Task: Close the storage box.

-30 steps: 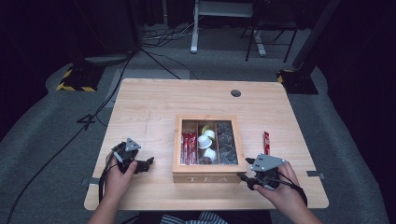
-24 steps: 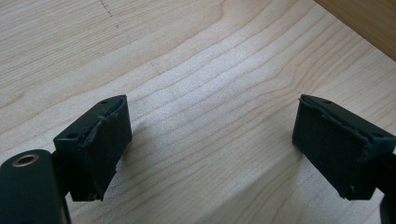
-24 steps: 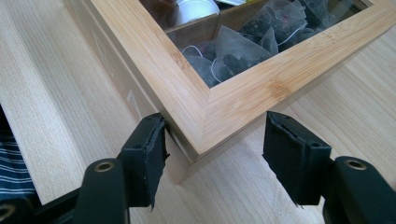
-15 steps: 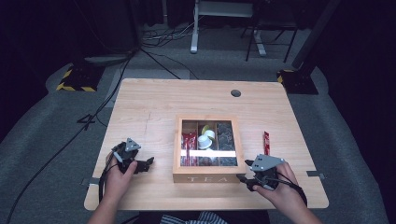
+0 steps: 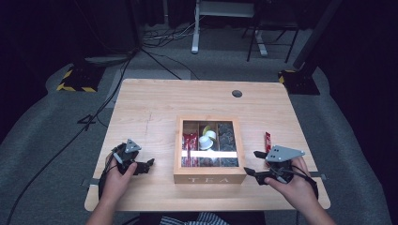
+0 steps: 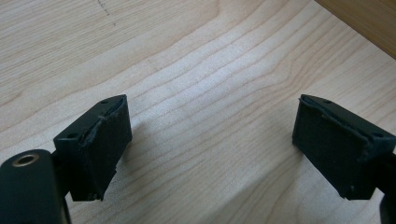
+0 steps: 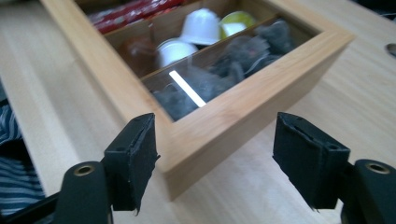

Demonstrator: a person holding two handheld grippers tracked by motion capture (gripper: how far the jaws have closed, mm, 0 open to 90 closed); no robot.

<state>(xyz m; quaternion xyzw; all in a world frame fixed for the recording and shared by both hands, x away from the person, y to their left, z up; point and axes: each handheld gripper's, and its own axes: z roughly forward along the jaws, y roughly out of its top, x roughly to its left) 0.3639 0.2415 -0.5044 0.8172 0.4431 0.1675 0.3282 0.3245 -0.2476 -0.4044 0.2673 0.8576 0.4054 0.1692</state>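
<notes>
A wooden tea box (image 5: 210, 178) with a glass lid stands shut at the table's middle front, "TEA" on its front wall. Through the glass I see red packets (image 5: 189, 143), white and yellow capsules (image 5: 206, 140) and dark tea bags (image 5: 227, 137). My right gripper (image 5: 252, 162) is open just right of the box, and its jaws straddle the near corner of the box (image 7: 243, 107) without touching it. Left of the box, my left gripper (image 5: 146, 166) rests open over bare wood, its wide-apart jaws (image 6: 212, 135) empty.
A red packet (image 5: 268, 141) lies on the table (image 5: 150, 108) to the right of the box, just beyond my right gripper. A round cable hole (image 5: 237, 93) sits near the far edge. The floor behind holds cables and stand legs.
</notes>
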